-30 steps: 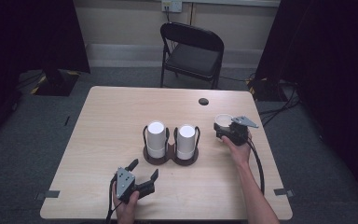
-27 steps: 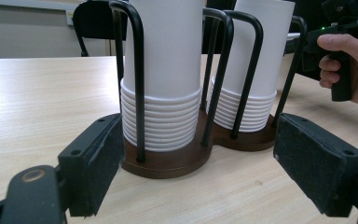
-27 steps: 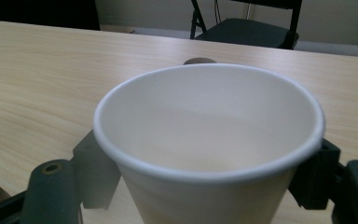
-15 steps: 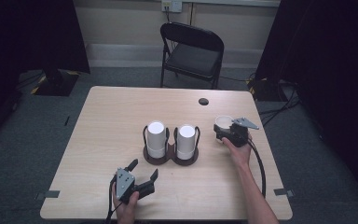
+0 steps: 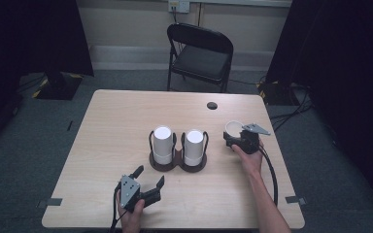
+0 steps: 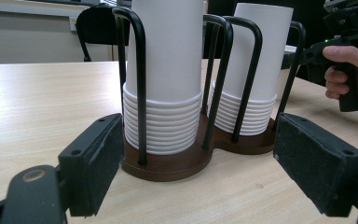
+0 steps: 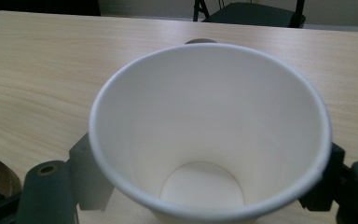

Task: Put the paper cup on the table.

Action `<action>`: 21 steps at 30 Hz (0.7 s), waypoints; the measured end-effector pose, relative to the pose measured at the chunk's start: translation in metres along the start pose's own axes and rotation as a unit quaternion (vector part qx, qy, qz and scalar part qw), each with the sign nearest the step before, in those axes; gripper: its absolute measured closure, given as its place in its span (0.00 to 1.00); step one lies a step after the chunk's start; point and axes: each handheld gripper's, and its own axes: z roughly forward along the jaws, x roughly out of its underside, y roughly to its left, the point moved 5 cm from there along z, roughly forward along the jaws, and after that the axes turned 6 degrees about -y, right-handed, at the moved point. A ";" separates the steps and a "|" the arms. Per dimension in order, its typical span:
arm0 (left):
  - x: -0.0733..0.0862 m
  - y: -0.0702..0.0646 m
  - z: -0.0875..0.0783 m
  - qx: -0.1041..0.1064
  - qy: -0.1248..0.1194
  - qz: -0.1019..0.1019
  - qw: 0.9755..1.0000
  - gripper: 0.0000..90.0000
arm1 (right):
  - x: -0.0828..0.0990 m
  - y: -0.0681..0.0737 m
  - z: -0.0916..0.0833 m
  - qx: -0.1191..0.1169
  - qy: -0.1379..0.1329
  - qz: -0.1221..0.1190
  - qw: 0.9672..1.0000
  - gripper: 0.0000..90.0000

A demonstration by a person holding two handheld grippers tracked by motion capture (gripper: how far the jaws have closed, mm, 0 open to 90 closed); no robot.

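Two stacks of upside-down white paper cups (image 5: 163, 143) (image 5: 194, 146) stand in a brown double holder (image 5: 177, 164) with black wire hoops at the table's middle. In the left gripper view the same cup stacks (image 6: 165, 74) (image 6: 254, 70) rise just beyond my left gripper (image 6: 214, 172), which is open near the front edge (image 5: 148, 183). My right gripper (image 5: 234, 137) is shut on a single white cup (image 5: 233, 128), held upright with its mouth up, to the right of the holder. The right gripper view looks down into that cup (image 7: 209, 130), with the jaws on either side of it.
A dark round grommet (image 5: 212, 105) sits in the wooden table (image 5: 116, 121) toward the back. A black folding chair (image 5: 199, 53) stands behind the table. Cables trail from both grippers along the person's forearms.
The right gripper with its cup has shifted slightly. The left gripper has stayed in place.
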 end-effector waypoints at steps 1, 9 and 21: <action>0.000 0.000 0.000 0.000 0.000 0.000 1.000 0.18 | 0.002 0.000 0.000 -0.002 0.003 0.001 1.000 0.23; 0.000 0.000 0.000 0.000 0.001 0.001 1.000 0.19 | 0.009 -0.005 -0.004 -0.009 0.016 0.007 1.000 0.19; 0.000 0.000 0.000 -0.001 0.001 0.001 1.000 0.19 | 0.011 -0.008 -0.014 -0.018 0.025 0.015 0.999 0.15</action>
